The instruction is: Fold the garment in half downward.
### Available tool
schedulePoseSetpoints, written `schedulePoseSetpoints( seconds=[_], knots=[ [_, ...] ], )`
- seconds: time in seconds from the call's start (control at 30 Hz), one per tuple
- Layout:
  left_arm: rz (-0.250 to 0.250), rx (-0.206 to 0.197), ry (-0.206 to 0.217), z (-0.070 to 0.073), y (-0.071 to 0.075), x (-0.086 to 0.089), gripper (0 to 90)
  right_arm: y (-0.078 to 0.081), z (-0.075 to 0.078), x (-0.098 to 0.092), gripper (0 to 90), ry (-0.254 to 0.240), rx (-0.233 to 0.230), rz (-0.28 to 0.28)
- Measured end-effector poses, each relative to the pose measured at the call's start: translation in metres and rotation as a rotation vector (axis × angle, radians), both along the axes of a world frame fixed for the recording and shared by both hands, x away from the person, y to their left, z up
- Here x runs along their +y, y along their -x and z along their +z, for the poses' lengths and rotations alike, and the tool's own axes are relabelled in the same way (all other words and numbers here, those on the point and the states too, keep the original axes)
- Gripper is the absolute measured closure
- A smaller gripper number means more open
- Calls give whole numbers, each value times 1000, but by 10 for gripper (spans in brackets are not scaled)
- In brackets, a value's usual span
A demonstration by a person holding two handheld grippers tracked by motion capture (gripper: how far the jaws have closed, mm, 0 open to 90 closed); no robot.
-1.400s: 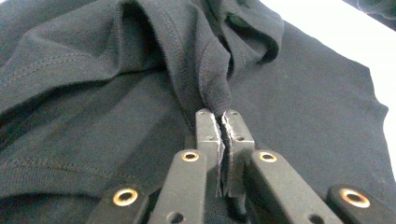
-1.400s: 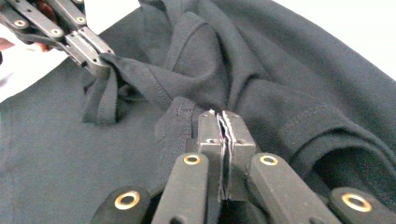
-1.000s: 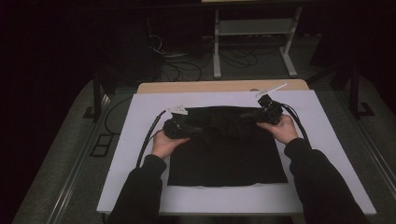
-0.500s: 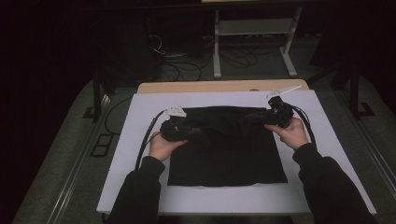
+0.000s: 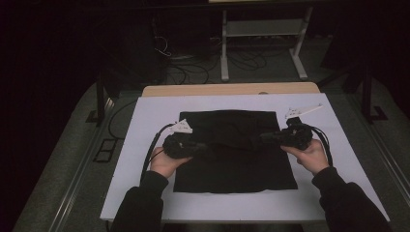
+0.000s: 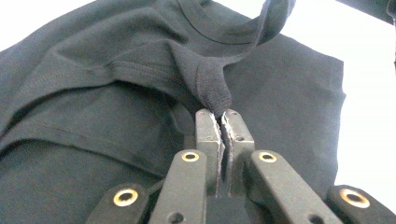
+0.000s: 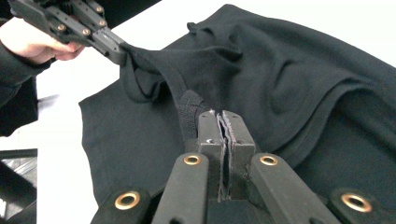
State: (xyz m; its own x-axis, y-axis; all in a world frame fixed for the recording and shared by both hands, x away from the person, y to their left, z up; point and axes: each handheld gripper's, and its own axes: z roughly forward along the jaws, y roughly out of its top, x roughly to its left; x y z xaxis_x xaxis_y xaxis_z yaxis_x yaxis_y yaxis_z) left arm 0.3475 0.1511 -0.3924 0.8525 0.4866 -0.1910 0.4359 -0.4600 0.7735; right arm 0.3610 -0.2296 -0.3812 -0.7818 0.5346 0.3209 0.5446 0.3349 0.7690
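Black T-shirt (image 5: 232,145), rumpled, collar pinched by both grippers' jaws

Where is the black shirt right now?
In the high view the black shirt lies mid-table on the white sheet, its upper part pinched between the left gripper and right gripper.

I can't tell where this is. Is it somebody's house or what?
Probably a lab or workshop, not a house: a white-covered table holding a black T-shirt, loose cables on the floor, and a metal stand behind.

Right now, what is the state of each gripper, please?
Left gripper: jaws closed, holding a fold of the black shirt.
Right gripper: jaws closed, holding the same shirt.
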Motion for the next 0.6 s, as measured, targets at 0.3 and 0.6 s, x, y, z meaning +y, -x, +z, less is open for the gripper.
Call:
schedulePoseSetpoints(
  seconds=[0.3,0.6],
  knots=[
    [14,15,-1,-5,12,2,862,20,-11,-9,864,-6,30,2],
    [-11,50,-38,-10,30,6,862,38,-21,-6,864,13,68,38]
  ],
)
